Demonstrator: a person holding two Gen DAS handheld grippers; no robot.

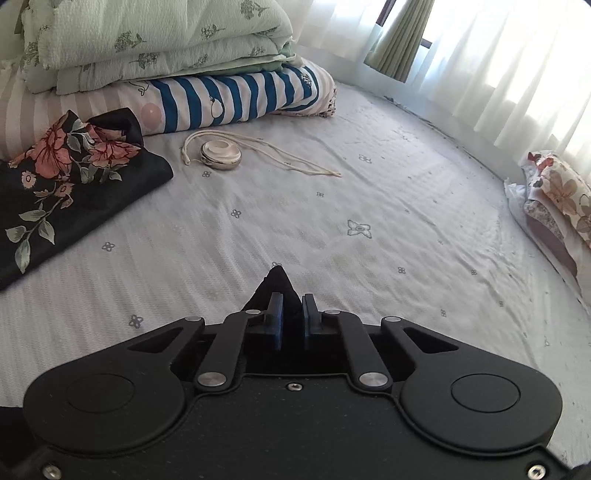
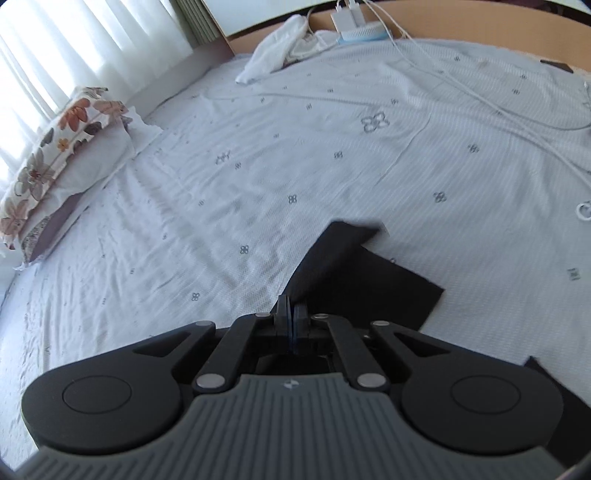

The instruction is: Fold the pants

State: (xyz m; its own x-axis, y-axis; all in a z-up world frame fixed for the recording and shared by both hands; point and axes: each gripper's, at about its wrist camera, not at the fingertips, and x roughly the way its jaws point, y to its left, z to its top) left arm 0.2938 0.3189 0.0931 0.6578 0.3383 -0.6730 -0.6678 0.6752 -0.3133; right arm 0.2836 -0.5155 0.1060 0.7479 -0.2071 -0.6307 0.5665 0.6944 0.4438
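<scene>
While I am holding both tongs low over the bed (image 1: 369, 206), each one is gripping a piece of the black pants (image 2: 354, 273). My left tongs (image 1: 291, 317) are clamped on a small pointed corner of the dark cloth, which is sticking up between the blue pads (image 1: 277, 325); a narrow gap is staying between the pads because the fabric is filling it. My right tongs (image 2: 292, 317) are pressed together on another edge of the pants, and from there the black fabric is spreading forward and to the right, lying flat on the white sheet with one part folded over another. In the left view a dark garment with pink flowers (image 1: 62, 192) is lying on the bed at the left side, well apart from my tongs, and near it a round cream object with a cord (image 1: 221, 155) is resting on the sheet. Behind them a pile of folded bedding (image 1: 159, 48) is sitting on a blue striped cushion (image 1: 236, 99). A floral pillow (image 2: 55, 162) is lying along the far edge near the curtains (image 1: 498, 55). In the right view white cables (image 2: 517, 107) are running across the sheet toward the wooden headboard (image 2: 461, 18), and a white cloth (image 2: 277, 48) is lying beside them.
</scene>
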